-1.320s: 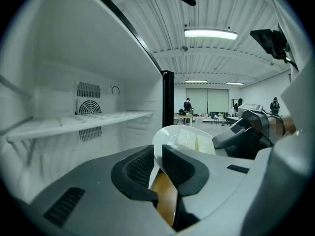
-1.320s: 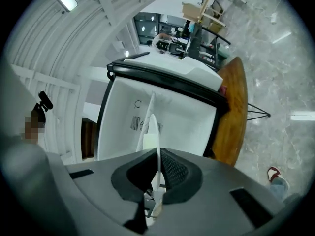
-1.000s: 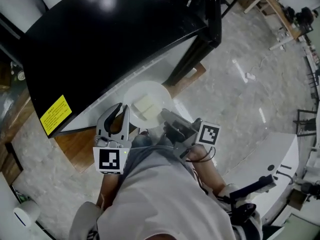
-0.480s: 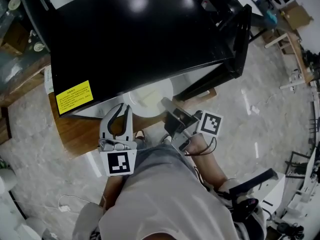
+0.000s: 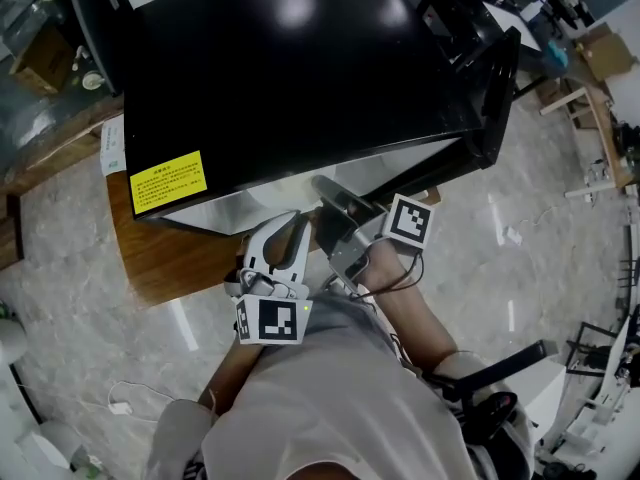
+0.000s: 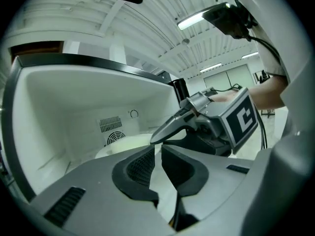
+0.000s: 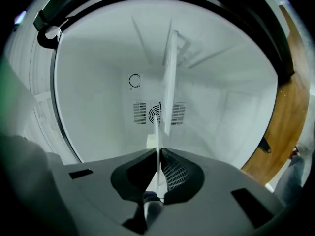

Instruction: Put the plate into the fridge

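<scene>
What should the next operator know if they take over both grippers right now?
Right gripper: shut on the rim of the plate, which it holds inside the open fridge, in front of the vented back wall.
Left gripper: jaws all but together, nothing in them; it hovers at the fridge mouth beside the right one.
Done: the plate is gripped and inside the fridge cavity.
Left: set the plate down, open the right jaws and withdraw. I cannot tell whether the plate already rests on the fridge floor.
</scene>
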A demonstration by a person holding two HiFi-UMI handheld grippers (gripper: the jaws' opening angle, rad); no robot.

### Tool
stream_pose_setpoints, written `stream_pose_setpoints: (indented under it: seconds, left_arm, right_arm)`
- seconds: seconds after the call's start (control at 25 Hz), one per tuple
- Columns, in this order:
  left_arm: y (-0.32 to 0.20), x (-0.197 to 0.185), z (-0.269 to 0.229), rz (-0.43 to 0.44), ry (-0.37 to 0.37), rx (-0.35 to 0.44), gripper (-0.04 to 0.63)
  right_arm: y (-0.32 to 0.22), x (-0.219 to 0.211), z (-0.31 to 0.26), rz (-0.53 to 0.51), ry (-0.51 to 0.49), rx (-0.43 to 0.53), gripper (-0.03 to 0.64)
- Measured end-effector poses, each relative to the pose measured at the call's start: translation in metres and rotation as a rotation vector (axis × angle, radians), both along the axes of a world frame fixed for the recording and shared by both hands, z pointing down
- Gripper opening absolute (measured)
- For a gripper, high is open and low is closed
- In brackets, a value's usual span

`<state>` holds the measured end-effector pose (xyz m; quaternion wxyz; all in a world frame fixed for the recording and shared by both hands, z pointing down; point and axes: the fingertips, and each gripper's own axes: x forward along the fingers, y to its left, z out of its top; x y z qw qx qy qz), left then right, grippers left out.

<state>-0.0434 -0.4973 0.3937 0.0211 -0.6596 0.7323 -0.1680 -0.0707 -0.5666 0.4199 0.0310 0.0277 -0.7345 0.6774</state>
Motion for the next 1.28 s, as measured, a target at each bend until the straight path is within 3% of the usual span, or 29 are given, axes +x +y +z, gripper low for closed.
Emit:
stream_pose_setpoints:
  seconds: [0.32, 0.52, 0.64, 0.72, 0.8, 0.88, 0.96, 1.0, 1.08, 1.28]
  left_arm:
    - [-0.015, -0.010, 0.014, 0.031, 0.028, 0.002, 0.043]
    - [-0.020, -0.018, 0.013, 0.027, 0.065, 0.017, 0.041]
    - [-0.020, -0.025, 0.009, 0.021, 0.102, 0.027, 0.041]
    - [-0.022, -0.029, 0.007, 0.019, 0.117, 0.035, 0.041]
    - [-0.028, -0.032, 0.008, 0.015, 0.126, 0.040, 0.041]
    - [-0.030, -0.035, 0.006, 0.008, 0.127, 0.053, 0.041]
    - [-0.024, -0.038, -0.001, -0.007, 0.119, 0.067, 0.041]
    - [-0.019, -0.041, -0.004, -0.018, 0.113, 0.071, 0.037]
    - [-0.014, -0.046, -0.005, -0.034, 0.117, 0.070, 0.032]
    - [-0.016, -0.060, 0.001, -0.056, 0.148, 0.080, 0.028]
  right_arm:
    - [-0.001, -0.015, -0.008, -0.035, -0.010, 0.086, 0.031]
    - [0.012, -0.012, -0.025, -0.108, -0.070, 0.175, 0.166]
    - [0.028, -0.009, -0.042, -0.156, -0.103, 0.283, 0.172]
    - [0.031, -0.003, -0.045, -0.150, -0.082, 0.386, 0.172]
    - [0.022, 0.006, -0.038, -0.114, -0.003, 0.564, 0.151]
    - [0.010, 0.010, -0.033, -0.074, 0.123, 0.857, 0.065]
    - [0.012, 0.005, -0.032, -0.081, 0.237, 1.158, 0.034]
    - [0.018, 0.000, -0.032, -0.106, 0.268, 1.260, 0.032]
    - [0.031, -0.010, -0.028, -0.152, 0.279, 1.335, 0.032]
    - [0.030, -0.029, -0.022, -0.111, 0.288, 1.347, 0.032]
